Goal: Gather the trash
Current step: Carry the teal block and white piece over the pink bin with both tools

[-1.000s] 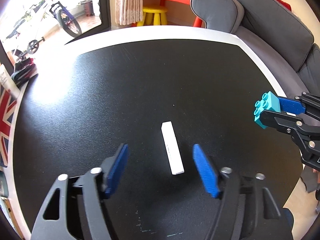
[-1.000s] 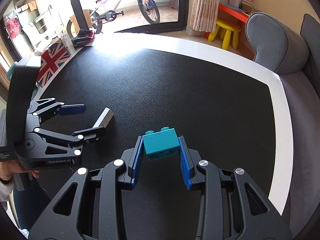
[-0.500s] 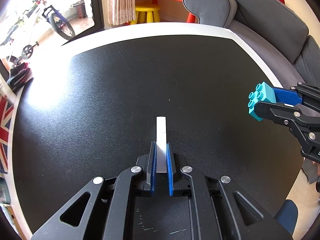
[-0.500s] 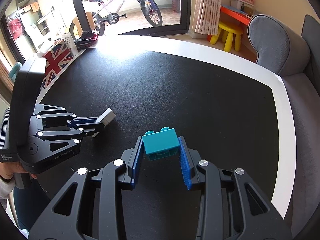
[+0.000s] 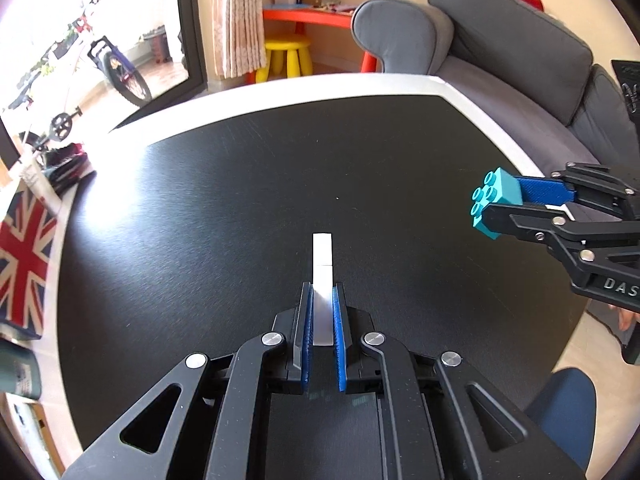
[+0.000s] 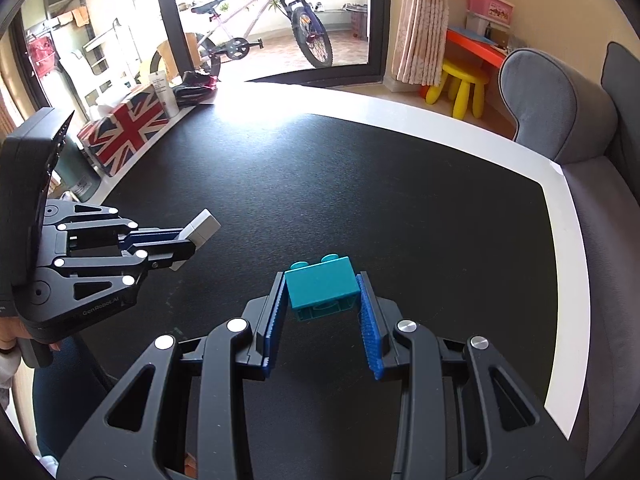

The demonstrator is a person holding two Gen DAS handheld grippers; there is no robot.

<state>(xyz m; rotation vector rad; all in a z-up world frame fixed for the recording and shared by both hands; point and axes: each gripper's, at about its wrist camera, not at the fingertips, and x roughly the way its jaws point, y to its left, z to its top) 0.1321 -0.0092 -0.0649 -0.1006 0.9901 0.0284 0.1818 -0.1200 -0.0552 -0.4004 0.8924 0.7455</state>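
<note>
My left gripper (image 5: 321, 294) is shut on a white rectangular bar (image 5: 322, 264), which sticks out forward between the blue pads above the black table (image 5: 240, 208). The same gripper (image 6: 188, 242) and bar (image 6: 204, 226) show at the left of the right wrist view, lifted off the surface. My right gripper (image 6: 322, 280) is shut on a teal toy brick (image 6: 322, 286), studs facing forward, held above the table. In the left wrist view the right gripper (image 5: 490, 206) with the brick (image 5: 494, 202) is at the right edge.
The table has a white rim (image 6: 560, 248). A grey sofa (image 5: 520, 60) runs along its right side. A Union Jack box (image 6: 128, 124) and a tube stand at the table's left edge. A yellow stool (image 5: 288, 56) and a bicycle (image 6: 260, 36) are beyond.
My left gripper closed on the white bar, which lay on the table a second ago, and has lifted it. The right gripper kept holding the teal brick with little movement.
</note>
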